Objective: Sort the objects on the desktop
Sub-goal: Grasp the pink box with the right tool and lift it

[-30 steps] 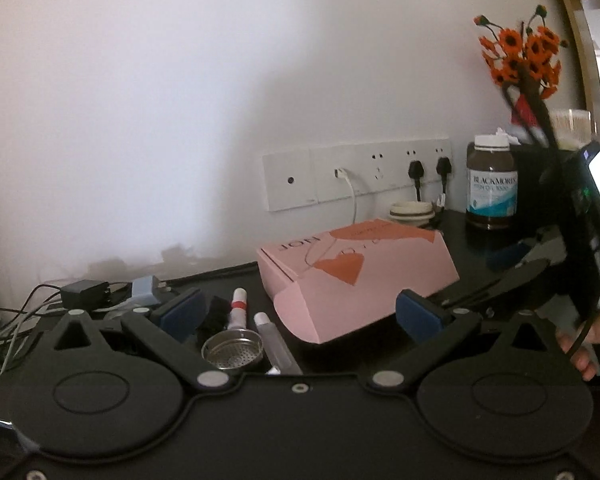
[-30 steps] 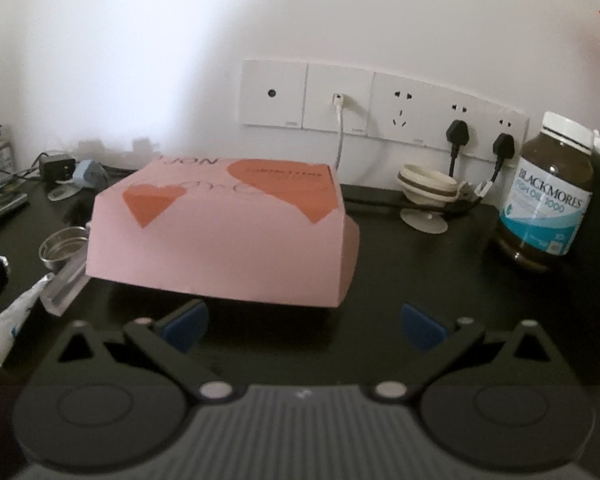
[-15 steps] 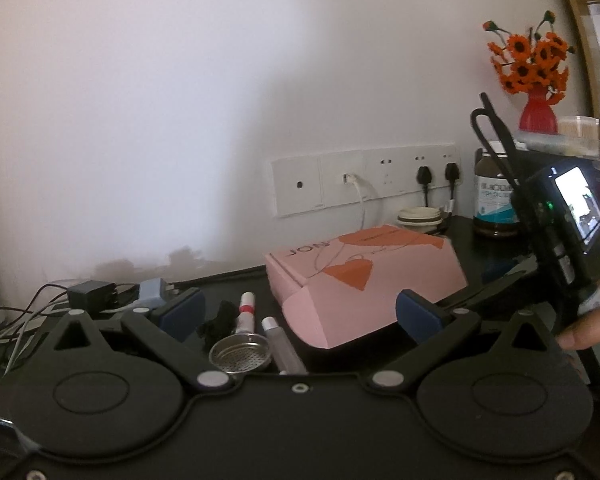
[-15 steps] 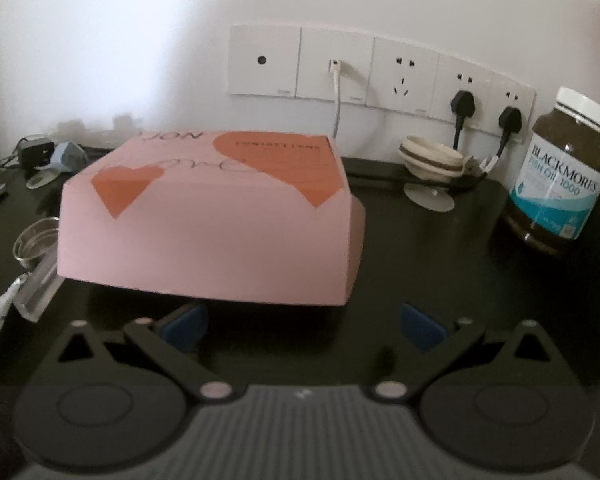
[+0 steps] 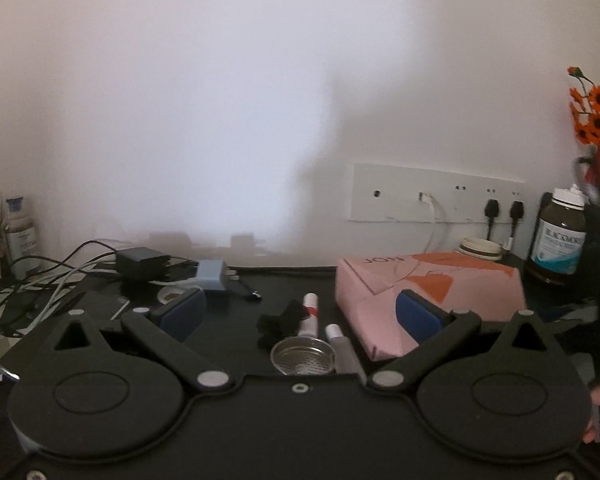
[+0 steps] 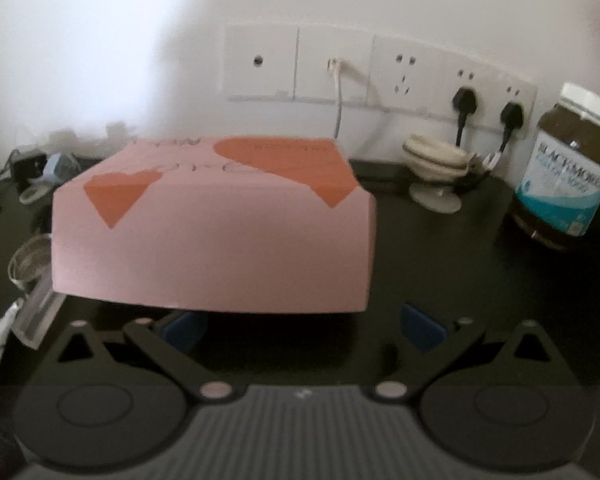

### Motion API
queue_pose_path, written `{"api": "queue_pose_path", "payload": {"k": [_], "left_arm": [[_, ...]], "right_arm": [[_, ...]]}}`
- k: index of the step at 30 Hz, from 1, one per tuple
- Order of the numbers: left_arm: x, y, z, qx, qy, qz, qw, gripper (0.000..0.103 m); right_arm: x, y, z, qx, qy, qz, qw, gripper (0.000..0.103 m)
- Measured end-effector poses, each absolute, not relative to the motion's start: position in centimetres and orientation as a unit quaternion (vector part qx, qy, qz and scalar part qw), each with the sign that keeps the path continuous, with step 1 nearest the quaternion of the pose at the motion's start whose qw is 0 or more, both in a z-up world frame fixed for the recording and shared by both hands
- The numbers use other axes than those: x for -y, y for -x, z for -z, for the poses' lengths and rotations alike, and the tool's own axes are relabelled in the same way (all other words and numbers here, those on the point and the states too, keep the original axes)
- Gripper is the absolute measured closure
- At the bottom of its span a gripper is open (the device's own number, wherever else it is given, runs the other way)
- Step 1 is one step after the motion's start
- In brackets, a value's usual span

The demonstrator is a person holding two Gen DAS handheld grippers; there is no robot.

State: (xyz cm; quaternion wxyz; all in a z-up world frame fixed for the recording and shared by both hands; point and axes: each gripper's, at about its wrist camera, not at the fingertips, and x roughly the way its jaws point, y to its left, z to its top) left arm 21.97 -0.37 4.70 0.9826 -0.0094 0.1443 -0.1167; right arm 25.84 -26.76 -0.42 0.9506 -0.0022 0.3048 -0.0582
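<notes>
Little looked sorted: the pink box lay flat on the black desk, close before the right gripper, whose jaws gaped empty. The left gripper, also spread and empty, faced a strainer and tubes

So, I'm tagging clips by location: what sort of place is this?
Probably a home desk against a wall: a socket strip, a supplement bottle, chargers and cables.

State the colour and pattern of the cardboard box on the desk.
The box is pale pink with orange-red heart-like shapes on its lid; the right wrist view shows it best.
</notes>
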Motion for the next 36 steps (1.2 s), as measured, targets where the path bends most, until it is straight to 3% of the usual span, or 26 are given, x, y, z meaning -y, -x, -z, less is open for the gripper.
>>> {"api": "queue_pose_path", "payload": {"k": [13,23,36], "left_arm": [[0.1,-22.6,-4.5,-0.151,0.010,0.091,0.984,0.000],[0.0,-22.7,-4.4,-0.157,0.006,0.087,0.984,0.000],[0.4,-22.4,-4.3,-0.150,-0.011,0.090,0.984,0.000]], "right_arm": [[27.6,-24.7,-5.2,-0.166,0.005,0.087,0.982,0.001],[25.6,-29.2,-1.7,-0.240,0.044,0.110,0.963,0.001],[28.0,-28.6,-1.8,-0.316,-0.072,0.095,0.941,0.001]]}}
